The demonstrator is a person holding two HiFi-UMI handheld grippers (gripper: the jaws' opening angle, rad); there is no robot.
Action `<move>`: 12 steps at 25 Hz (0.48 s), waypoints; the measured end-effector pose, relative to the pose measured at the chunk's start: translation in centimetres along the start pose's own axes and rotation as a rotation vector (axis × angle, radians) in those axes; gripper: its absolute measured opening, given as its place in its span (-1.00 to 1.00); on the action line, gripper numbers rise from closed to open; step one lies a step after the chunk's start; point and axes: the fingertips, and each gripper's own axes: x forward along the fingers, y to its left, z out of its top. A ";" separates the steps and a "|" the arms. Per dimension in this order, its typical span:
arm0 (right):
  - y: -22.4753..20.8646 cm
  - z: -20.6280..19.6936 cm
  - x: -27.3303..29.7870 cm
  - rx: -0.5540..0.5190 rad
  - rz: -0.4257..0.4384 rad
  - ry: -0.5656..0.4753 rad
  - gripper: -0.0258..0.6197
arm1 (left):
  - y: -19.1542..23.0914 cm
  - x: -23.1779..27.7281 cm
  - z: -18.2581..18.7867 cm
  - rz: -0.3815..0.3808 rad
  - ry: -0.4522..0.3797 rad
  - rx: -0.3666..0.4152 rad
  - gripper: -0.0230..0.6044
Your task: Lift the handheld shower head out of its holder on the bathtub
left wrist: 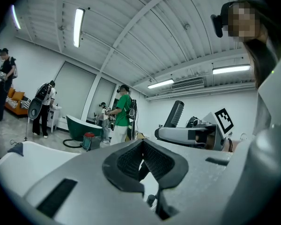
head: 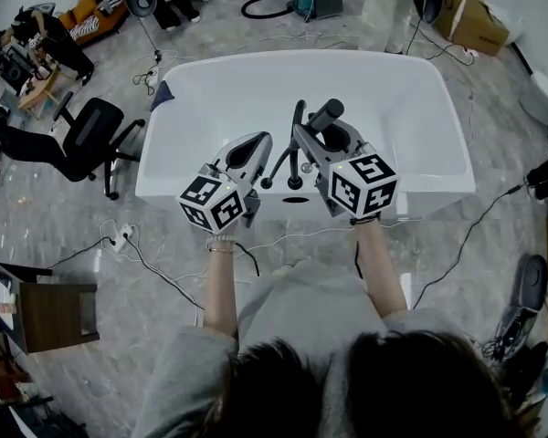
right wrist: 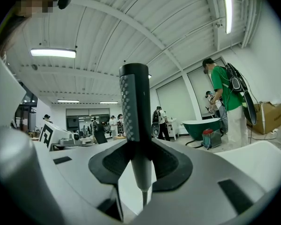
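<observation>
The white bathtub (head: 436,108) lies across the middle of the head view. At its near rim stands a black faucet (head: 297,126) with small knobs. The handheld shower head (head: 326,114) is a dark, textured stick, tilted up and away. My right gripper (head: 327,140) is shut on it. In the right gripper view the shower head (right wrist: 135,102) stands upright between the pads of my right gripper (right wrist: 136,148), with its thin lower end hanging below them. My left gripper (head: 253,146) hovers just left of the faucet, shut and holding nothing. From my left gripper (left wrist: 141,143) the shower head (left wrist: 176,112) shows at the right.
A black office chair (head: 87,140) stands left of the tub. Cables run over the grey floor in front of it. A brown stool (head: 50,313) is at the near left and a cardboard box (head: 477,21) at the far right. People and a green tub (right wrist: 207,124) are further back.
</observation>
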 end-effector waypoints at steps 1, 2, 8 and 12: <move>0.1 0.1 0.0 -0.001 -0.001 0.000 -0.51 | 0.0 -0.1 0.1 -0.001 0.000 0.001 -0.91; 0.1 0.1 -0.1 -0.002 -0.001 0.000 -0.51 | -0.1 -0.1 0.1 -0.001 0.000 0.001 -0.91; 0.1 0.3 -0.9 0.002 0.003 -0.011 -0.51 | -0.7 0.2 -0.4 -0.005 0.003 -0.007 -0.91; 0.1 0.3 -0.9 0.000 0.003 -0.014 -0.51 | -0.8 0.2 -0.6 -0.008 0.004 -0.005 -0.91</move>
